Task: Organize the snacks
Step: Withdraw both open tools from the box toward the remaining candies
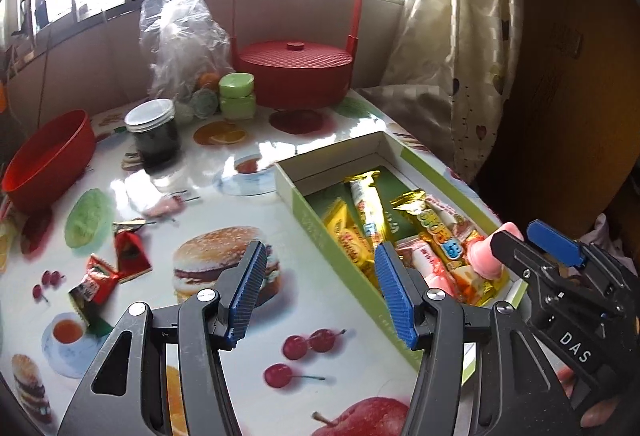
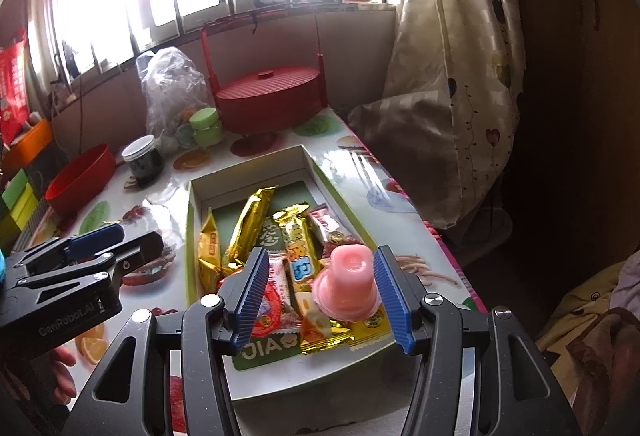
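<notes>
A green-walled cardboard box (image 1: 316, 224) (image 2: 194, 196) on the table holds several wrapped snack bars (image 1: 368, 208) (image 2: 248, 228). A pink jelly cup (image 2: 348, 284) (image 1: 486, 248) lies upside down on the snacks at the box's near end. My right gripper (image 2: 320, 292) is open with its fingers on either side of the cup, not touching it. My left gripper (image 1: 320, 288) is open and empty over the table beside the box's left wall. Red snack packets (image 1: 108, 272) lie loose on the table to its left.
A red lidded basket (image 1: 296, 72) (image 2: 268, 100), a clear plastic bag (image 1: 180, 40), green jars (image 1: 237, 94), a dark jar (image 1: 154, 134) and a red bowl (image 1: 48, 160) stand at the table's back and left. A curtain (image 1: 452, 36) hangs on the right.
</notes>
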Tool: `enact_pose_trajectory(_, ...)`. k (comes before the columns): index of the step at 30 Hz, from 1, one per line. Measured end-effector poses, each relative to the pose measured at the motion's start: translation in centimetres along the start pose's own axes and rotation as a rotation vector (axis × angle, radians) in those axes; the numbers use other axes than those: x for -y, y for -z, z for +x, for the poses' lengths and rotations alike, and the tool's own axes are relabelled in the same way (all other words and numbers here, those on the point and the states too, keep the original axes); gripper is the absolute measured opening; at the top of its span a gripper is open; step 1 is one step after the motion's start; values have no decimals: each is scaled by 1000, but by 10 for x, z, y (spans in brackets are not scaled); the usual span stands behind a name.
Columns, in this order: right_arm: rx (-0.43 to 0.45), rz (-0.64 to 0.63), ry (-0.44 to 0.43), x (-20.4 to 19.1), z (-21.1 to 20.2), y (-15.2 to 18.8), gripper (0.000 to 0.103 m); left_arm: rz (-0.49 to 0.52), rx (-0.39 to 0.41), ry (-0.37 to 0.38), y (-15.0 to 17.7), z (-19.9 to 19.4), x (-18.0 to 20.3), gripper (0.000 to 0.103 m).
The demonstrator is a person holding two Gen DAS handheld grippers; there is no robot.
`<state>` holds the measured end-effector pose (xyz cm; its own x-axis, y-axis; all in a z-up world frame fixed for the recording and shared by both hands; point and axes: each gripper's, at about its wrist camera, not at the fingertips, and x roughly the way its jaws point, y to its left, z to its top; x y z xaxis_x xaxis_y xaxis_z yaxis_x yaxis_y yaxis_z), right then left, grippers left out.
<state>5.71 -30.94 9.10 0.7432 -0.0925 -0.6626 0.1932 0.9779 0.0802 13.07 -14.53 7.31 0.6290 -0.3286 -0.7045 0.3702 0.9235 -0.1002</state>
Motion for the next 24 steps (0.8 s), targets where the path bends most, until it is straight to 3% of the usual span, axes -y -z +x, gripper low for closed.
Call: enact_pose_trajectory(24,-1,-107,-153,-76,18,-11,55,-87,35,-110,18,-26,-68,57)
